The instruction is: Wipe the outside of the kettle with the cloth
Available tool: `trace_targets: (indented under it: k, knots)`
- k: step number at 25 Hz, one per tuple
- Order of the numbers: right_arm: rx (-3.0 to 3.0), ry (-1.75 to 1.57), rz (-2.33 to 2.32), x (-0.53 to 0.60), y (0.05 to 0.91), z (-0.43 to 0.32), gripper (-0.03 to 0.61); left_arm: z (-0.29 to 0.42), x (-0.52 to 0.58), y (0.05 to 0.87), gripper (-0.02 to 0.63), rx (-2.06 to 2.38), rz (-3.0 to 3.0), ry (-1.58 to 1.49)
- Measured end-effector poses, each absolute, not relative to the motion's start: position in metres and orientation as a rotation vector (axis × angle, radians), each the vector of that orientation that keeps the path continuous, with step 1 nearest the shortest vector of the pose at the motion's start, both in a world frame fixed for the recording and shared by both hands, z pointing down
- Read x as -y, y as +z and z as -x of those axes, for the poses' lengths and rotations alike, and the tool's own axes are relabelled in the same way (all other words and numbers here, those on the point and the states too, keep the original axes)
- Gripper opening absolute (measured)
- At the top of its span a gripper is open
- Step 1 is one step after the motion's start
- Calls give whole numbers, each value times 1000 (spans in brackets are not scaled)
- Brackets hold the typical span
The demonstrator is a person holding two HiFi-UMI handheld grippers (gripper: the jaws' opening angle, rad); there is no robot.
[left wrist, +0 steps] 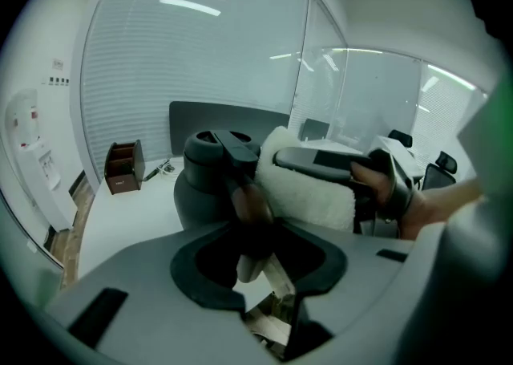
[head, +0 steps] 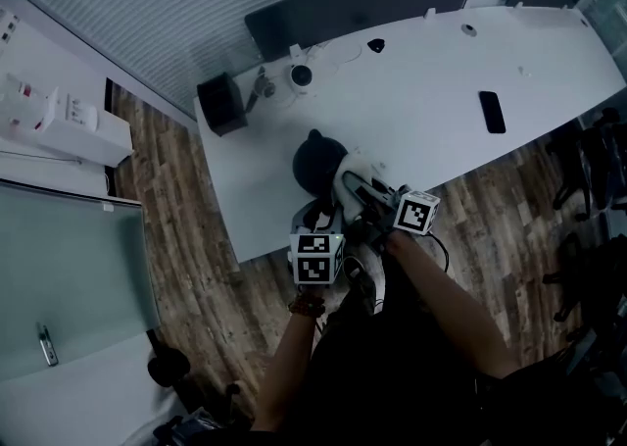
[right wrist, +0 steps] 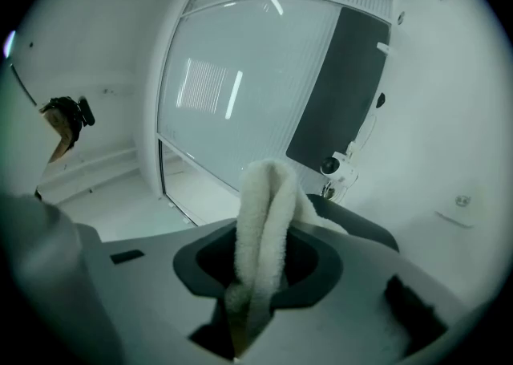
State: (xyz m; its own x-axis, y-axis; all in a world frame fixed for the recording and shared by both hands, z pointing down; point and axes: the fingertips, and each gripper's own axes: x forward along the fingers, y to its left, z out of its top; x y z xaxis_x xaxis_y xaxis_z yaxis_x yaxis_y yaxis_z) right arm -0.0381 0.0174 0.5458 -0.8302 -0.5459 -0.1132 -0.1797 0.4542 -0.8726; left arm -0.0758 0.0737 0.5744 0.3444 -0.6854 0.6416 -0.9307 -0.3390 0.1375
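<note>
The fingers of the left gripper (left wrist: 255,231) stand partly closed on the dark handle (left wrist: 239,156) of the kettle (left wrist: 199,191), and I see no gap between them and it. The kettle's body rises just beyond these fingers, upright on the white worktop (left wrist: 120,223). The fingers of the right gripper (right wrist: 258,279) are closed on a fold of the white cloth (right wrist: 266,199), which stands up out of them as a thick loop.

Seen from the left fingers, the cloth lies just to their right, against the kettle's handle side. I cannot tell if it really presses on the wall. From the head view the kettle sits just ahead of both grippers.

I judge that the wiping step is in hand, with one gripper steadying and the other rubbing. The next move calls for a firm hold on the handle, while the cloth goes flat along the outer wall and around to the far side. Farther beyond the left fingers, a small wooden box (left wrist: 124,167) stands well apart.
</note>
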Motion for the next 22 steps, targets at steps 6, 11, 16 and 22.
trace_targets:
  k: [6, 11, 16, 22]
  knots:
    - [-2210, -1275, 577, -15, 547, 30, 94, 75, -75, 576, 127, 1415, -2103, 692]
    - [-2018, -1174, 675, -7, 558, 11, 94, 76, -74, 575, 127, 1415, -2100, 715]
    - [-1977, -1466, 1030, -2, 658, 0, 94, 75, -78, 578, 128, 1401, -2101, 740]
    - [-2118, -1696, 1188, -4, 697, 4, 94, 72, -81, 580, 129, 1391, -2102, 755]
